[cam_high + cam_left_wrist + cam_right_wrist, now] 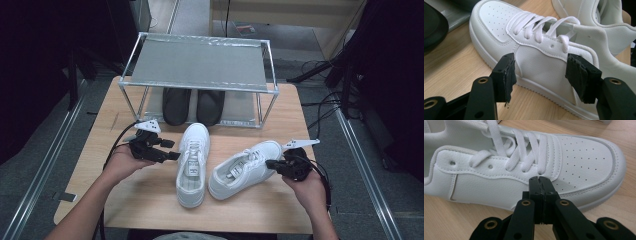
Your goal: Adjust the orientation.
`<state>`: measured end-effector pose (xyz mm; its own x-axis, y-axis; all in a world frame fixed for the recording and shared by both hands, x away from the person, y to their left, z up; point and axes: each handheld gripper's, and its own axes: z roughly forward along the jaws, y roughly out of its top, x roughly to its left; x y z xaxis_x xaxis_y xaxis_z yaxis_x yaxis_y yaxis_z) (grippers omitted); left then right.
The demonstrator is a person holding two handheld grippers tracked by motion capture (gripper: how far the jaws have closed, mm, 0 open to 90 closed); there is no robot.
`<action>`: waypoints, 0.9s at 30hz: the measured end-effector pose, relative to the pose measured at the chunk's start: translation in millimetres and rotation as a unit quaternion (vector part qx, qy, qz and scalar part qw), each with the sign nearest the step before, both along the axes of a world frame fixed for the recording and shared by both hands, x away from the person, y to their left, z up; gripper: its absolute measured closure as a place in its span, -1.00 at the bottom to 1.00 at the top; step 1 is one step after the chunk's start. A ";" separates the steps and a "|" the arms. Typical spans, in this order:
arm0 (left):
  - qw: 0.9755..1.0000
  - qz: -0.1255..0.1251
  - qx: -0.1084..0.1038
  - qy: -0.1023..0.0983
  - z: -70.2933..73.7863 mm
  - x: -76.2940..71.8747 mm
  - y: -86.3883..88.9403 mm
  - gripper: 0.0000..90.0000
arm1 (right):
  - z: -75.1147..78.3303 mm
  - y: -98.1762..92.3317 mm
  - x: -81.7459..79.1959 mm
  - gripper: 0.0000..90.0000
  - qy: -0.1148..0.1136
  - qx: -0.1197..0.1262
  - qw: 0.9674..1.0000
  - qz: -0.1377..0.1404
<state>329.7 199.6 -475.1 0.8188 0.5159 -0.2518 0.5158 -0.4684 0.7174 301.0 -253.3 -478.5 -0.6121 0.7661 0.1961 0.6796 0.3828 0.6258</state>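
Left gripper [172,150], fingers spread wide, beside left white sneaker [192,162] on wooden surface [150,200]; right gripper [270,164], fingers clenched empty, at right white sneaker [245,170]

My matt black plastic left gripper [541,72], its pads [580,75] rough and frayed, faces a white sneaker [529,47] of smooth, faintly grained leather with woven cloth laces [537,25], on a matt pale wood table [150,195] beside a dull metal rack [197,62].

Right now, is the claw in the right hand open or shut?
Shut: the right claw has its two black jaws pressed together, empty, beside the white shoe.
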 end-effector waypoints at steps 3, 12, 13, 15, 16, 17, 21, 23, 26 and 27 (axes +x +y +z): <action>1.000 0.005 0.000 0.001 -0.6 -2.1 2.3 -0.10 | 0.1 1.5 2.9 0.99 -0.001 -0.002 1.000 0.000; 1.000 0.017 -0.001 -0.006 -0.8 -10.2 11.2 -0.12 | 0.0 9.0 17.0 1.00 -0.006 -0.004 1.000 0.006; 1.000 0.017 -0.002 -0.005 -1.1 -11.1 12.1 -0.12 | -0.1 9.7 18.2 1.00 -0.008 -0.004 1.000 0.007; 1.000 0.019 -0.001 -0.005 -1.6 -13.0 14.1 -0.12 | 0.0 12.3 20.6 1.00 -0.013 -0.007 1.000 0.008; 1.000 0.021 -0.001 -0.005 -1.7 -13.8 14.5 -0.12 | 0.2 14.6 22.0 1.00 -0.016 -0.010 1.000 0.009; 1.000 0.022 0.000 -0.009 -1.7 -14.9 15.3 -0.12 | 0.2 15.8 23.0 1.00 -0.019 -0.013 1.000 0.011; 1.000 0.026 -0.001 -0.008 -2.4 -19.4 18.2 -0.13 | -0.4 22.5 30.0 1.00 -0.025 -0.013 0.999 0.016; 1.000 0.029 -0.001 -0.008 -2.7 -21.4 19.9 -0.13 | -1.1 25.0 32.7 1.00 -0.027 -0.010 0.999 0.018; 0.999 0.033 -0.001 -0.009 -3.0 -24.2 23.0 -0.13 | -2.1 29.4 36.6 1.00 -0.030 -0.006 0.999 0.021; 0.999 0.034 0.000 -0.008 -2.9 -24.8 23.7 -0.13 | -2.5 30.5 37.5 1.00 -0.030 -0.003 0.999 0.021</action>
<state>304.9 223.3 -477.9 0.7861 0.5700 -0.2389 0.5342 -0.4323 0.7265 338.5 -222.9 -481.1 -0.6544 0.7403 0.1540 0.6246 0.4144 0.6619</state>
